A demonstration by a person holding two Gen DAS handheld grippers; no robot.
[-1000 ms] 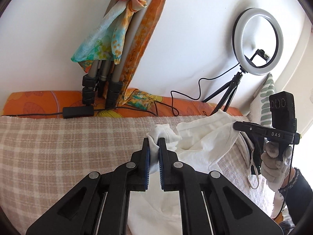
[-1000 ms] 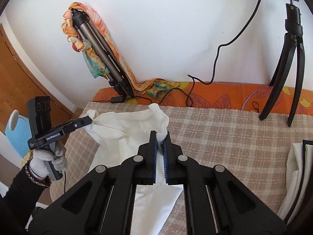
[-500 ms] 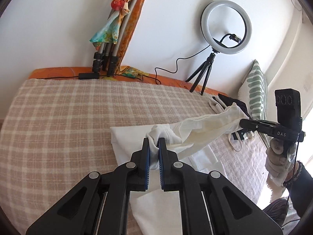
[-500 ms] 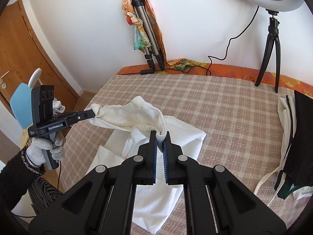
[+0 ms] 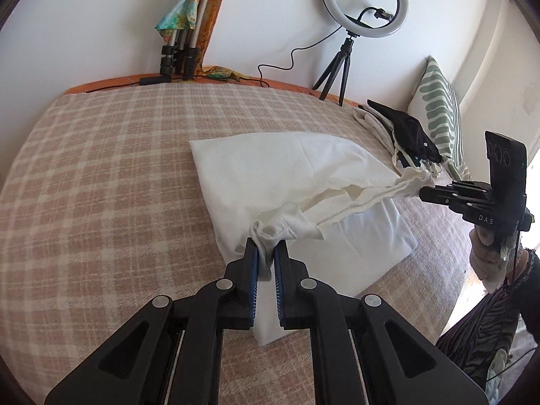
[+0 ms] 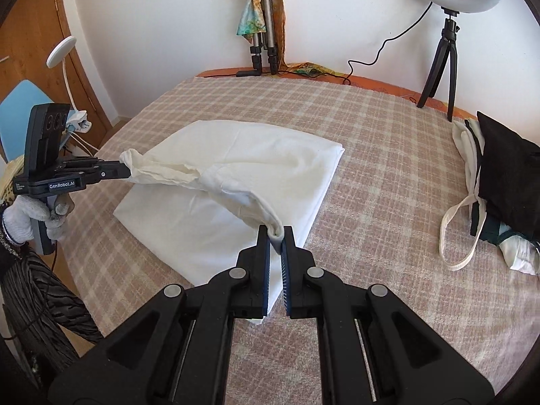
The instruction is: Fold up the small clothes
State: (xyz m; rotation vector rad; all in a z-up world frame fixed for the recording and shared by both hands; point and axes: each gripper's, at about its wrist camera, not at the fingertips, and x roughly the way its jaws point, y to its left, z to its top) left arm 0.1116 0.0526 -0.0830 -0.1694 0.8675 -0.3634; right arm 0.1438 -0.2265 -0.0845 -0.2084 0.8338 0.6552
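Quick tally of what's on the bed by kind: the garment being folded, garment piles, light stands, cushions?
White garment pinched by the left gripper and right gripper: 1
Pile of garments off to the side: 1
Ring light on a tripod: 1
Striped cushion: 1
Total: 4

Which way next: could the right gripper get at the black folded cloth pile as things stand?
Probably not yet: the right gripper is shut on the white garment. The black folded cloth pile lies unobstructed on the checked blanket.
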